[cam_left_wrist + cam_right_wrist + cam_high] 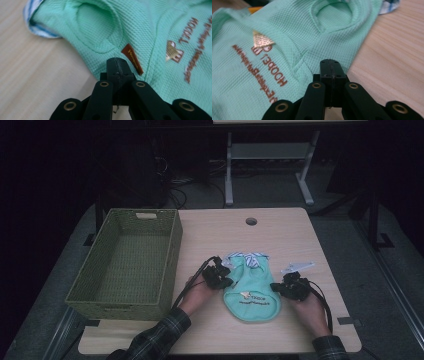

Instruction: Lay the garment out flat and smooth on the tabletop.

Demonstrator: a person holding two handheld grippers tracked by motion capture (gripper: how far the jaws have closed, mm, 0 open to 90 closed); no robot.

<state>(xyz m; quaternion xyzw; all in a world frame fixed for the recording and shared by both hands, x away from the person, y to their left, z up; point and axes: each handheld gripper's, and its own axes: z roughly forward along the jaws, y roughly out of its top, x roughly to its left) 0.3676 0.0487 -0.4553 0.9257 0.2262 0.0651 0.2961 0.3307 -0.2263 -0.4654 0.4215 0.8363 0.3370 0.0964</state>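
Small mint-green garment point(251, 287) lying flat on the counter point(295, 232), a gripper at each side edge.

Left gripper point(220, 279) and right gripper point(289, 287) each have fingers together, apparently pinching the knit hem (contact partly hidden). It looks soft, light and floppy; edges offer the best hold. A green basket point(100, 296) sits left.

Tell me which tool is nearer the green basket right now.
Left. The left tool sits at the mint garment's left edge, just right of the basket; the right tool is at the garment's far edge.
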